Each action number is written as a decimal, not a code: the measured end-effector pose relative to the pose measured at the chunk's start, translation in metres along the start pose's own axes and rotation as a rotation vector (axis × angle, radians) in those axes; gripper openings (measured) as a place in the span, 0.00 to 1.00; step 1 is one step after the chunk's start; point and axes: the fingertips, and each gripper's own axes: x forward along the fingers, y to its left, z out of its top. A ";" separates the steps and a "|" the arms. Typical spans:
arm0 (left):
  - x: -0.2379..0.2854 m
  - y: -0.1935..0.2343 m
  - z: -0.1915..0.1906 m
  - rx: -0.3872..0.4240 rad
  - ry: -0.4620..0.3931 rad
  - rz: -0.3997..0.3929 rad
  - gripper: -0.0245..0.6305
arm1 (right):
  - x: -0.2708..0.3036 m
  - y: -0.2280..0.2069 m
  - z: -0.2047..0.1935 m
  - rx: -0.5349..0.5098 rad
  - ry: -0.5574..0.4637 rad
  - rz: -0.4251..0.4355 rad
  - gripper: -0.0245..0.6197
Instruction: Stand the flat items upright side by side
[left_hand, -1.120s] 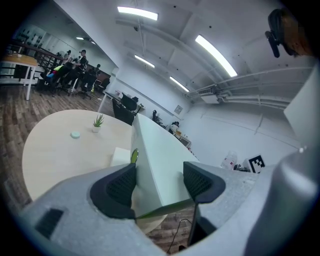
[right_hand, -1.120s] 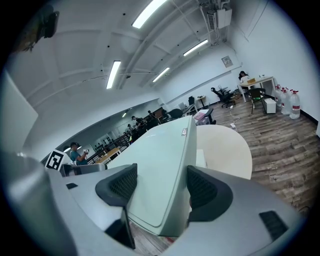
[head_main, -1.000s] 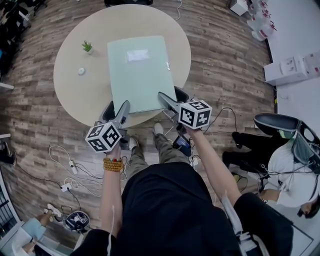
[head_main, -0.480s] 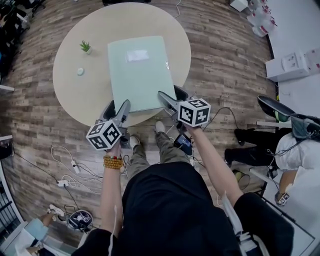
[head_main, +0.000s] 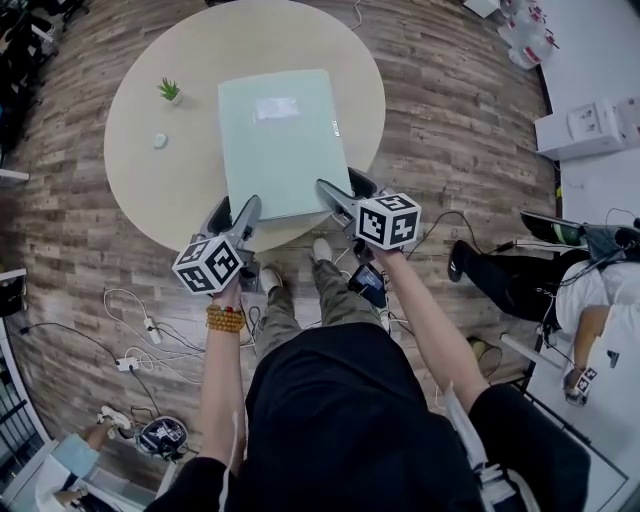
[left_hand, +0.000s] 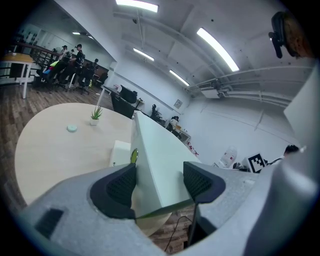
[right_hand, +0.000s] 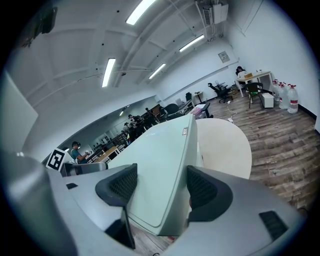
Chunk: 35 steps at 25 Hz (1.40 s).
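Observation:
A large pale green folder (head_main: 285, 140) lies face-up over the round table (head_main: 150, 190), its near edge close to the table's front rim. My left gripper (head_main: 232, 208) sits astride the folder's near-left corner, and my right gripper (head_main: 345, 187) astride the near-right corner. In the left gripper view the folder (left_hand: 160, 165) fills the gap between the pads, and its far end looks raised. The right gripper view shows the same folder (right_hand: 160, 165) wedged between that gripper's pads. A white flat item (left_hand: 120, 150) shows under the folder's left side.
A small potted plant (head_main: 171, 91) and a little round disc (head_main: 160, 141) sit on the table's left part. Cables and a power strip (head_main: 140, 340) lie on the wooden floor. A seated person (head_main: 590, 290) is at the right, with water bottles (head_main: 525, 40) beyond.
Both grippers have sunk slightly and stay at the folder's near corners. The seated person at the right has shifted.

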 end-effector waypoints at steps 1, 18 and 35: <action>0.002 0.001 0.000 -0.001 0.001 0.000 0.50 | 0.001 -0.001 0.000 0.001 0.001 0.000 0.52; 0.029 0.027 -0.009 -0.039 0.040 0.008 0.50 | 0.031 -0.020 -0.008 0.007 0.051 -0.011 0.52; 0.048 0.053 -0.026 -0.091 0.087 0.038 0.50 | 0.064 -0.037 -0.020 0.001 0.128 0.003 0.52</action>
